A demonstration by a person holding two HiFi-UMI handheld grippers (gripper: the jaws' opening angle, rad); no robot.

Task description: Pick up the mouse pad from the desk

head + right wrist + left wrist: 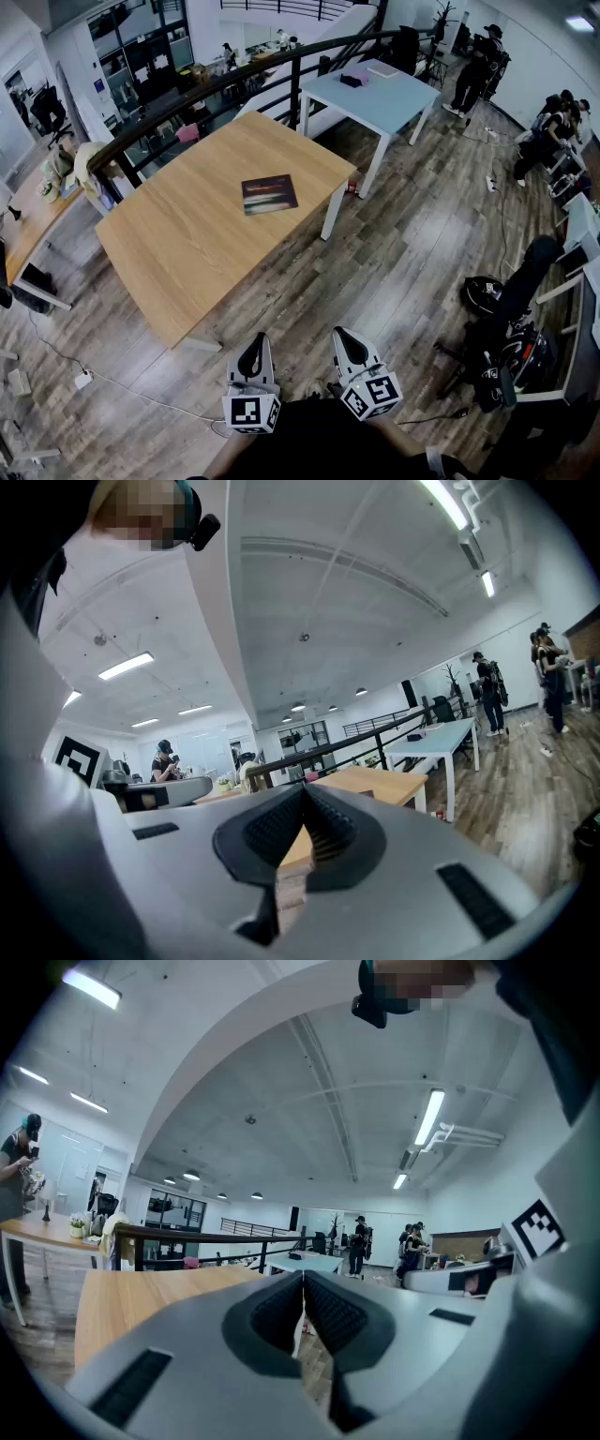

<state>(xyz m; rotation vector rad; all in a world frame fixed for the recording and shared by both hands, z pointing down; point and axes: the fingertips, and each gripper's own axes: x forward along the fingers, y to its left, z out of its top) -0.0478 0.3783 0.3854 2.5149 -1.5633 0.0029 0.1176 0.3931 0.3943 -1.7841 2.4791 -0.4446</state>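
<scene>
Spreading across the left of the head view, a wooden desk (178, 253) is shown on a plank floor (422, 253), with a dark railing (216, 82) running behind it. At the bottom edge, short of the desk's near corner, the left gripper (255, 342) is held out over the floor. Its jaws are pressed fully together and nothing is gripped between them. The mouse pad (269, 194), dark with a streaked print, is seen lying flat on the desk toward the far right corner, well apart from both tools and untouched. Just beside the left gripper, the right gripper (347, 339) is held the same way, jaws closed on nothing. A pale table (389, 98) is seen beyond the desk, and people (480, 66) are gathered along the right wall.
</scene>
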